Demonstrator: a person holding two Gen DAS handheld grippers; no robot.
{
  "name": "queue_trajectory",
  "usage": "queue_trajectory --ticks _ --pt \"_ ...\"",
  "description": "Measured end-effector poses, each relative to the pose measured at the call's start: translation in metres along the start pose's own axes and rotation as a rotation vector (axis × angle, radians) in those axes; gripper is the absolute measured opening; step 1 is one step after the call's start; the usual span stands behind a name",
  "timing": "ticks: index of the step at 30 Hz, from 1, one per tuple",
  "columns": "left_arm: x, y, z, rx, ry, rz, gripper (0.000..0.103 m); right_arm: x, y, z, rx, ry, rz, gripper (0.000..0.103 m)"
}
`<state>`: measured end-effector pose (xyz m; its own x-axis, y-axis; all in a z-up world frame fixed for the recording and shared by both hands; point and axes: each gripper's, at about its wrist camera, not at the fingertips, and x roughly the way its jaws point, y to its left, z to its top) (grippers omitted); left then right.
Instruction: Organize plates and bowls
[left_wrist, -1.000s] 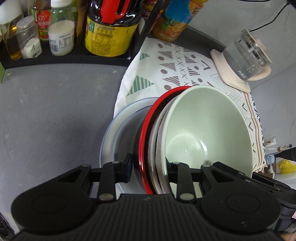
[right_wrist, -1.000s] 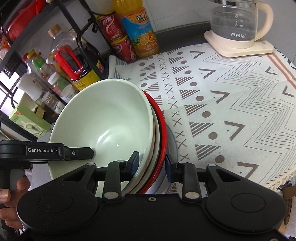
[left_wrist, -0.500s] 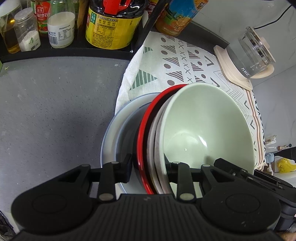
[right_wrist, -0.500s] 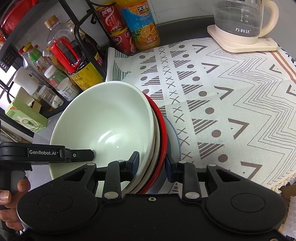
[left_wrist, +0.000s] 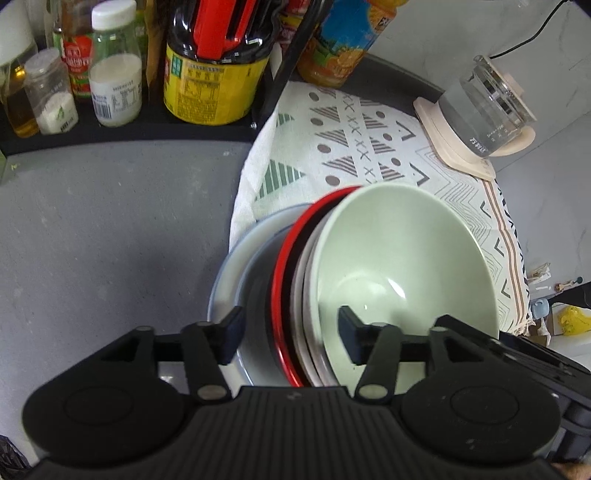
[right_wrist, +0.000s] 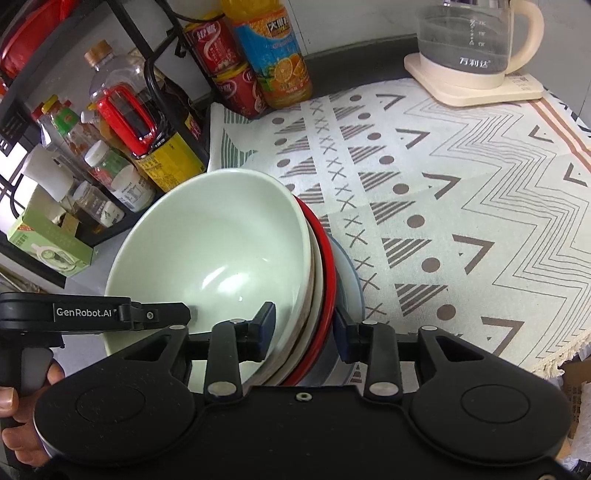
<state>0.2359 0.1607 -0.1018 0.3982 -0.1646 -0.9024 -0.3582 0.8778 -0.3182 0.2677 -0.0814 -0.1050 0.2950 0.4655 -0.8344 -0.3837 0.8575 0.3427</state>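
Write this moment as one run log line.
left tool: opening, astride bowl stack | right tool: opening, astride stack rim | stack: on grey plate

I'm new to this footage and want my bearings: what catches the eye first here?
A nested stack of dishes at the patterned cloth's near edge: a pale green bowl on top, a red-rimmed bowl under it, a grey-blue plate at the bottom. Both the left gripper and right gripper straddle the rims, jaws opening. A glass kettle stands behind.

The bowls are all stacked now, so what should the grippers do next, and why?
Probably lift both grippers straight up and away. The green bowl sits nested in the stack on the plate, and the jaws of the left gripper and the right gripper are opening, their pads off the rims that still stand between them.
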Motion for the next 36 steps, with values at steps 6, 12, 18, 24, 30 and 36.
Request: queue_trajectory --ticks 6,12,18,24,30,36 --pt "-0.018 -0.006 0.002 0.006 -0.067 0.013 0.079 -0.021 -0.001 0.001 0.001 -0.090 -0.006 0.066" --pt "-0.028 -0.017 0.000 -0.001 -0.091 0.058 0.082 -0.040 -0.008 0.003 -0.004 -0.163 -0.024 0.085" --pt "-0.042 -0.033 -0.017 0.015 -0.151 0.088 0.090 -0.072 -0.027 -0.010 0.016 -0.247 -0.049 0.102" --pt "-0.062 -0.048 -0.042 0.043 -0.206 0.066 0.103 -0.100 -0.053 -0.027 0.054 -0.278 -0.075 0.103" --pt "-0.080 -0.063 -0.069 0.063 -0.248 0.061 0.103 -0.130 -0.067 -0.052 0.046 -0.321 -0.100 0.103" --pt "-0.095 -0.072 -0.097 0.077 -0.268 0.054 0.103 -0.155 -0.074 -0.073 0.054 -0.357 -0.111 0.103"
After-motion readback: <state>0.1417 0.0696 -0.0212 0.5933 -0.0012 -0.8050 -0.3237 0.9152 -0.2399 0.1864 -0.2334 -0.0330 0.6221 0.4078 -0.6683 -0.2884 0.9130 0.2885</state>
